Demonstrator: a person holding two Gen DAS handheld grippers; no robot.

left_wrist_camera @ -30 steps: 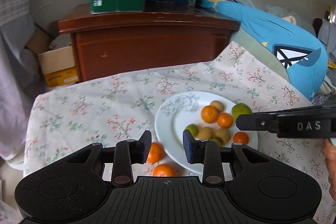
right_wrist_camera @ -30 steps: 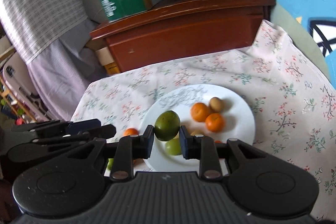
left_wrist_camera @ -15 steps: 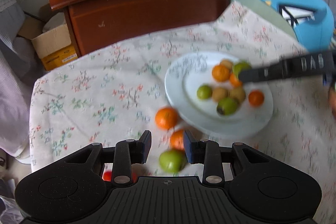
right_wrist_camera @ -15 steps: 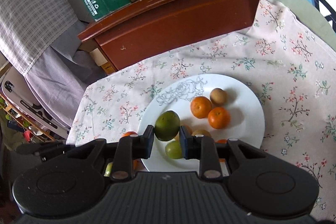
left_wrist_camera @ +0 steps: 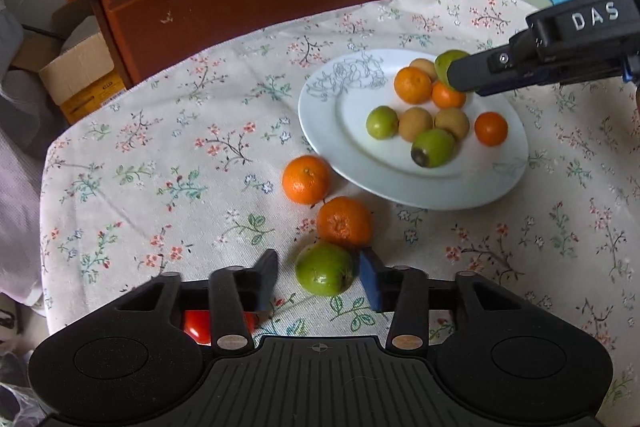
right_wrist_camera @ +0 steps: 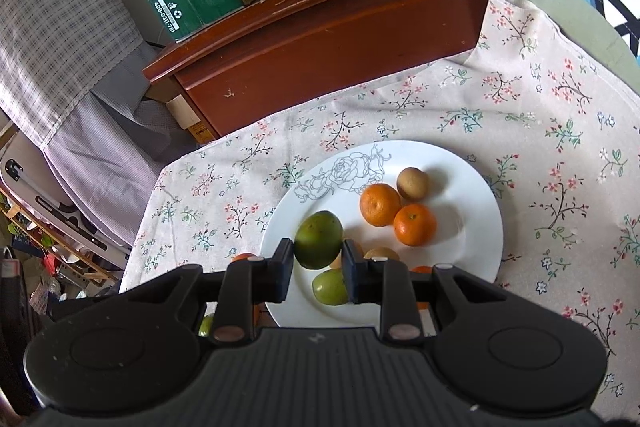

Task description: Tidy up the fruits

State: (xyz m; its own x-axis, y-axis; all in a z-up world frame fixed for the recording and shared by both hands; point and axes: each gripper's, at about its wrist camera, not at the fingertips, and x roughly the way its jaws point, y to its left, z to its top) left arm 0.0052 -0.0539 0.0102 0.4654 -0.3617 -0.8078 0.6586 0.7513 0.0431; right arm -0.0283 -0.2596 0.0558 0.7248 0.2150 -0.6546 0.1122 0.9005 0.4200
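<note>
Two hand-held grippers work: left hand-held gripper (left_wrist_camera: 318, 277), jaws opening, straddles a round green fruit (left_wrist_camera: 325, 269) on the floral-clothed counter (left_wrist_camera: 160, 147); right hand-held gripper (right_wrist_camera: 317, 265) clamps a darker green fruit (right_wrist_camera: 319, 245) above the white plate (right_wrist_camera: 480, 211).

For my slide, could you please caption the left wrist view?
Left gripper opening around a green fruit on the tablecloth, beside the plate.

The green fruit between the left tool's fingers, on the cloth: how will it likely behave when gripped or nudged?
The green fruit is round, so a nudge would probably roll it, perhaps against the mandarin just behind it. Its skin looks smooth and glossy, so it might slip from off-centre pads. The left tool is opening around it without touching.
</note>
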